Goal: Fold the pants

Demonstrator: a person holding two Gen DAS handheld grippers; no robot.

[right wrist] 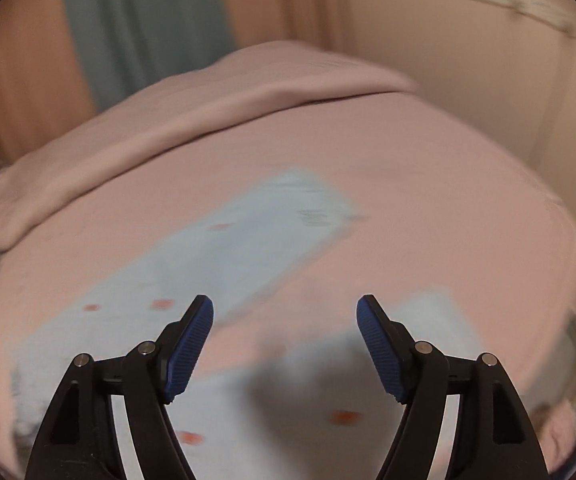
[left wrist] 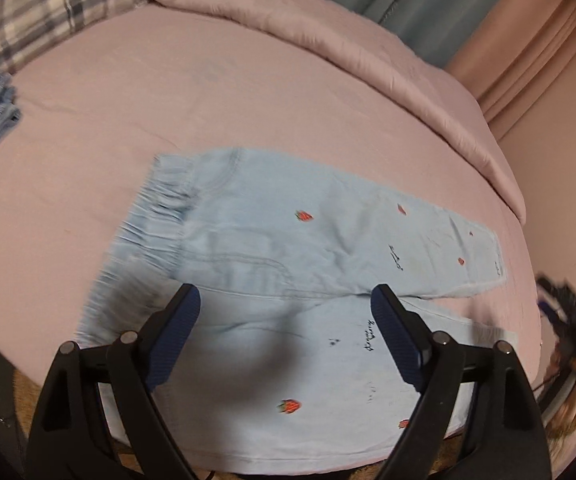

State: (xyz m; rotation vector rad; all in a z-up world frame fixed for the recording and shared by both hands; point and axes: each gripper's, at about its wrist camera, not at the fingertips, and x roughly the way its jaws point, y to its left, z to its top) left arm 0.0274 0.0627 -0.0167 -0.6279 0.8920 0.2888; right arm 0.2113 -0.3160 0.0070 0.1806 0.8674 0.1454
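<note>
A pink bed [left wrist: 248, 100] is filling both views, with a pink duvet [left wrist: 328, 40] bunched along its far side. Light blue strawberry-print pants [left wrist: 288, 236] are lying flat and unfolded on the sheet, legs spread apart, elastic waistband [left wrist: 156, 208] at the left. The left gripper [left wrist: 285, 304] is hovering over the crotch, fingers spread wide and holding nothing. The right gripper [right wrist: 285, 312], in a blurred view, is likewise gaping empty above the legs. Folding seems not yet begun; next likely means pinching one leg's edge and laying it over the other.
</note>
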